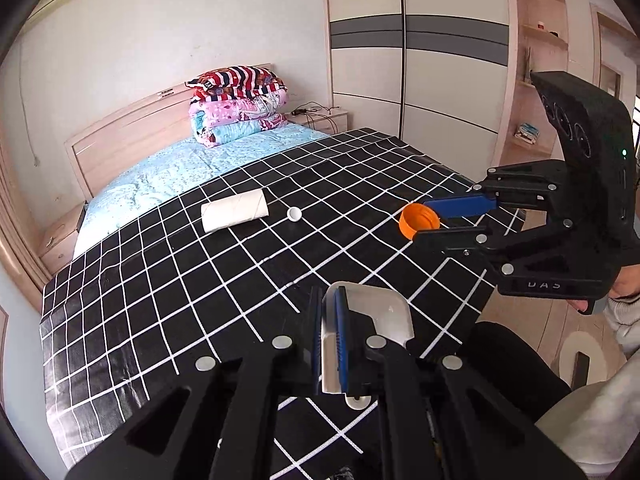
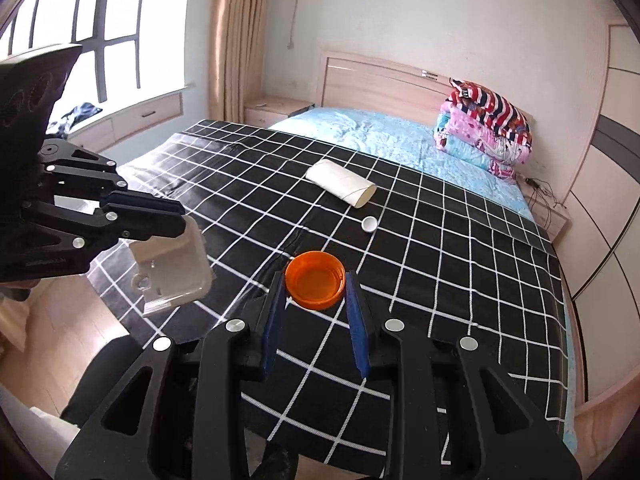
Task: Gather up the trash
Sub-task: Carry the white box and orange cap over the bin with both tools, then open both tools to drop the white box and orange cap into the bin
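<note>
- Bed [image 2: 384, 136] with pale blue sheet, its near half under a black cloth with white grid lines [image 1: 224, 280].
- Folded quilts [image 1: 240, 104] stacked at the head end of the bed, beyond the far edge of the black cloth, striped one on top.
- Cardboard tube [image 1: 234, 213] lying on its side on the black cloth, near the cloth's far edge.
- Left gripper [image 1: 330, 344] closed tight on the wall of a clear plastic blister tray [image 2: 172, 268], held above the cloth's near edge and off its surface.
- Right gripper [image 2: 316, 300] partly closed, blue pads pressing both sides of an orange bottle cap [image 2: 315, 280], open side up, over the near part of the black cloth.
- Small white cap [image 1: 294, 213] resting on the black cloth just beside the tube's open end, apart from it, farther up the cloth than the orange cap.
</note>
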A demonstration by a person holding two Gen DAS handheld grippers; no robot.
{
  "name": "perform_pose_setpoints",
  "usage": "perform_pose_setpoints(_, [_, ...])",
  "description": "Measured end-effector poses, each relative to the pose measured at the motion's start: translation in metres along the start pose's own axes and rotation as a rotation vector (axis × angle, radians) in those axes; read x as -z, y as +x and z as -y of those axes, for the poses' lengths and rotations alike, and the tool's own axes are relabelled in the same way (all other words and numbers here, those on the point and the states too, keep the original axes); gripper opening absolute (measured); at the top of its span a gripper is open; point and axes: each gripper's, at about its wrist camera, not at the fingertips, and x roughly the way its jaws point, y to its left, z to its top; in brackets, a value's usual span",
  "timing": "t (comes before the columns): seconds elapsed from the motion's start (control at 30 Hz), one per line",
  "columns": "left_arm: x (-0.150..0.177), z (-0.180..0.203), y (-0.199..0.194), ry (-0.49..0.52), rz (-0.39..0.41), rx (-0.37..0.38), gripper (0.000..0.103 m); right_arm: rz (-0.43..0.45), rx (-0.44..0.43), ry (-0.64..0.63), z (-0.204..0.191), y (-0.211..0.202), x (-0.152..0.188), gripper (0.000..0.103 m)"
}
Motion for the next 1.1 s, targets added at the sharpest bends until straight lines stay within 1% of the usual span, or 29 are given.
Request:
perform_pose_setpoints(0.27, [0.023,0.025,0.004,0.010,-0.041,0.038,0.006,-0.055,-0.052,-0.012,-0.021,-0.002,0.035,0.030])
perform_pose_setpoints(0.5, [0.056,0.044,0.023,-0.006,-0.118,0.085,0.006,-0.133,-0.089,0.003,-0.033,0.005,0.074,0.030])
perform_pose_setpoints(0.63, [0.077,0.051,0.038,-0.043,-0.169,0.109,0.006,-0.170,-0.101,0.034,-0.035,0.011,0.094,0.030])
perform_pose_setpoints(0.67, [0.081,0.052,0.040,-0.049,-0.170,0.110,0.006,-0.182,-0.108,0.041,-0.035,0.014,0.099,0.030])
perform_pose_setpoints(0.73, [0.089,0.052,0.048,-0.068,-0.202,0.128,0.006,-0.196,-0.117,0.050,-0.035,0.016,0.107,0.030])
perform_pose_setpoints(0.9, [0.107,0.061,0.054,-0.083,-0.234,0.146,0.006,-0.217,-0.143,0.070,-0.038,0.017,0.118,0.030])
perform_pose_setpoints(1.1, [0.116,0.059,0.054,-0.115,-0.246,0.163,0.006,-0.257,-0.189,0.082,-0.043,0.022,0.130,0.030])
